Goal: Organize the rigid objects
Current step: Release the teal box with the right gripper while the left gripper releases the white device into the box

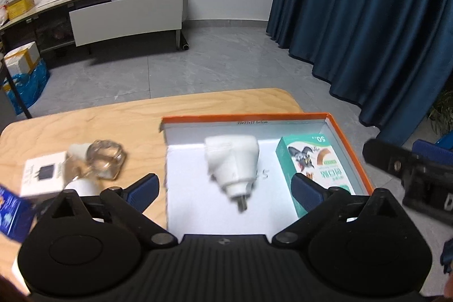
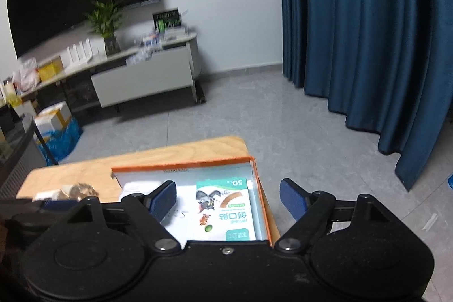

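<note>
- Left gripper (image 1: 225, 183): jaws spread wide, holding nothing; white plug adapter (image 1: 232, 163) lies blurred between them, inside the orange-rimmed box (image 1: 351, 143).
- Right gripper (image 2: 228, 197): jaws wide apart, empty, above the bandage carton (image 2: 226, 205) in the same box.
- Lift both grippers clear before reaching.
- Next candidates: glass jar (image 1: 106, 160), small white box (image 1: 42, 176) on the tabletop (image 1: 113, 118).

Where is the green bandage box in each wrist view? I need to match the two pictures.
Left wrist: green bandage box lies at lower right, along the orange tray's right wall.
Right wrist: it lies at lower centre, against that same wall.
Shared landmark: the blue curtain beyond the table.
</note>
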### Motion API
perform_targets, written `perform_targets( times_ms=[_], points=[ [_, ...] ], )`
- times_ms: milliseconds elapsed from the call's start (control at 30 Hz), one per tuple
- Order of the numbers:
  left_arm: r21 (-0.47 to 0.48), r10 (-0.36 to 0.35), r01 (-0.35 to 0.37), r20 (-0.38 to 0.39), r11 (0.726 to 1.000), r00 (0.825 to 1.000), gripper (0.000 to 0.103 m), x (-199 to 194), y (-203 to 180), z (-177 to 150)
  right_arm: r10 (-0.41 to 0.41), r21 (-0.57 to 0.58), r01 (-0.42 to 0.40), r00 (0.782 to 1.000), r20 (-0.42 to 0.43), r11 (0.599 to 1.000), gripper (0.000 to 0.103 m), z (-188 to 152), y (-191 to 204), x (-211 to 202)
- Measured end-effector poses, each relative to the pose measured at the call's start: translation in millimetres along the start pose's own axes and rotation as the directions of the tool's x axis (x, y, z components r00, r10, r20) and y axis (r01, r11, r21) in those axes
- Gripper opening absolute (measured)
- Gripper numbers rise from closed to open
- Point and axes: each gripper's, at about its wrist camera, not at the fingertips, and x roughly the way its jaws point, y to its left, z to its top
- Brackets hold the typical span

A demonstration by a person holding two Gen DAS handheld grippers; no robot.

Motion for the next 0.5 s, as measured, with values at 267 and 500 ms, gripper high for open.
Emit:
perform_targets(
  times_ms=[267,500],
  points=[
    [-0.022,0.037,-0.036,0.026,0.999,0.999,0.103,-33.1,19.1,-26.4,0.002,-0.034,-0.001,1.000,0.030,0.999,0.101,-23.2,16.3,-19.8],
    [-0.069,0.055,-0.055,0.000,0.996,0.998,0.103,-46.3,42.0,-48.2,0.023,-0.056,-0.024,1.000,-0.018,0.998,0.102,-44.2,35.8,-27.5]
  ],
)
